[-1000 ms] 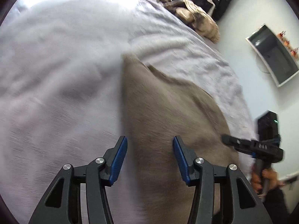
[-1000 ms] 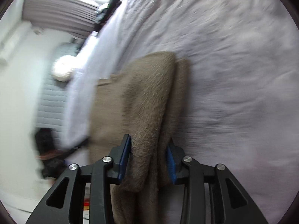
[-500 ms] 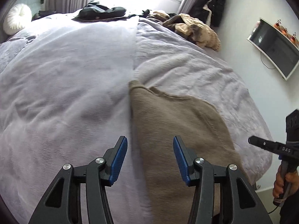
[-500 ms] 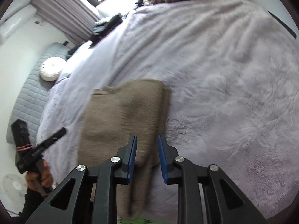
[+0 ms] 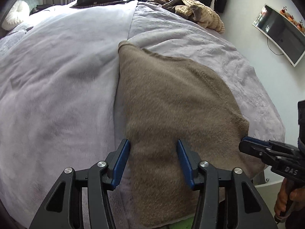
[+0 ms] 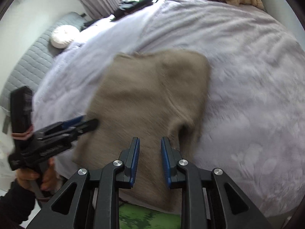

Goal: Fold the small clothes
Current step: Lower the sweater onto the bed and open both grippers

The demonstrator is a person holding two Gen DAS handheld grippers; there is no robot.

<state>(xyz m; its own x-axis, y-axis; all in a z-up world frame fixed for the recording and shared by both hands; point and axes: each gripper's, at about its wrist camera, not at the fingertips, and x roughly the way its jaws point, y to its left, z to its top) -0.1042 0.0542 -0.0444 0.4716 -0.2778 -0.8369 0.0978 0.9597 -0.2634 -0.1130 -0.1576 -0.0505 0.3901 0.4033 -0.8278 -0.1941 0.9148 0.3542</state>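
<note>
Nearest in the left wrist view, the left claw (image 5: 153, 159) stands released, its blue pads wide apart above the near edge of the garment (image 5: 171, 99). In the right wrist view, the right claw (image 6: 149, 159) is also released, with a narrower gap between its pads and nothing clamped between them.

The garment, a brown fuzzy knit, lies spread on the bed (image 5: 57, 76), its near hem draping over the bed's edge. The fabric appears soft, light and limp; expect it to sag and crease when lifted, and its nap should grip the pads well. Take hold at a corner or along the hem, where the edge is free. A raised fold near the right claw offers a second purchase point.

The right claw body shows the lettering "DAS" (image 5: 290, 169).

At the far end, a clothes pile (image 5: 198, 13) rests.
</note>
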